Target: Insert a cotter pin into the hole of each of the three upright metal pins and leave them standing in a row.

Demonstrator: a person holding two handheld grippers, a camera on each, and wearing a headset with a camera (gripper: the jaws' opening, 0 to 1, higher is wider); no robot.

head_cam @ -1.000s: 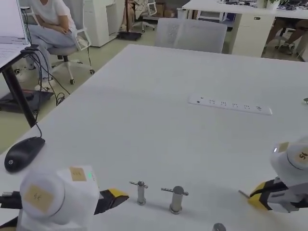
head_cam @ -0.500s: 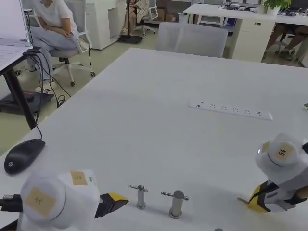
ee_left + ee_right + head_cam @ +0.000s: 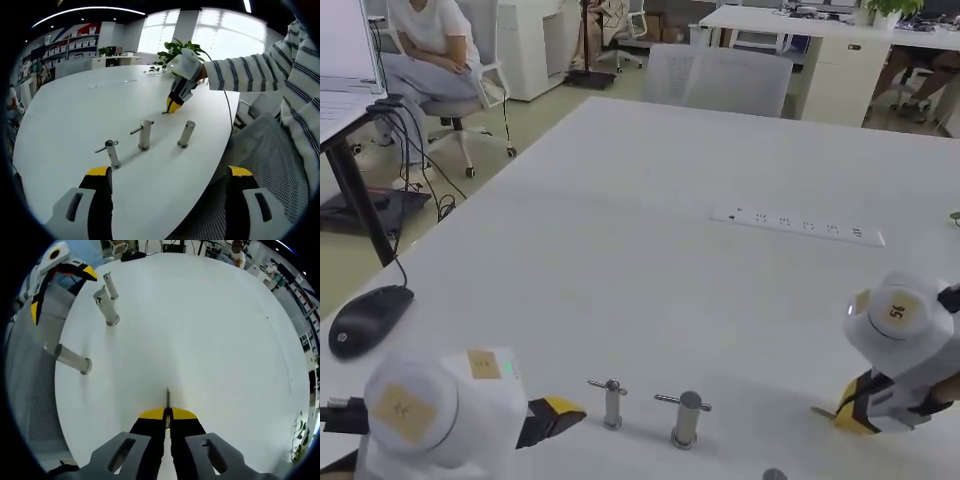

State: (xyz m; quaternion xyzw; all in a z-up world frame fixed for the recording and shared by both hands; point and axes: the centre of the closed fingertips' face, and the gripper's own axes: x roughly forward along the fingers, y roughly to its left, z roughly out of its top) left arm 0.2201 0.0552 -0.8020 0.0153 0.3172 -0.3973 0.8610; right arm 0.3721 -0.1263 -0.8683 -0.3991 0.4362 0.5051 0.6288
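Thin silver cotter pin (image 3: 168, 399) clamped in right gripper (image 3: 168, 413), right of three upright grey metal pins (image 3: 145, 135); left gripper (image 3: 168, 172) jaws spread, empty.

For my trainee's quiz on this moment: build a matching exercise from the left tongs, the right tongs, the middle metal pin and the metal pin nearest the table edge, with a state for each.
1. left tongs
2. right tongs
3. middle metal pin
4. edge metal pin

A. shut on a loose cotter pin
B. upright, nothing through it
C. open, holding nothing
D. fitted cotter pin through it

Pairs: 1-C, 2-A, 3-D, 4-B.
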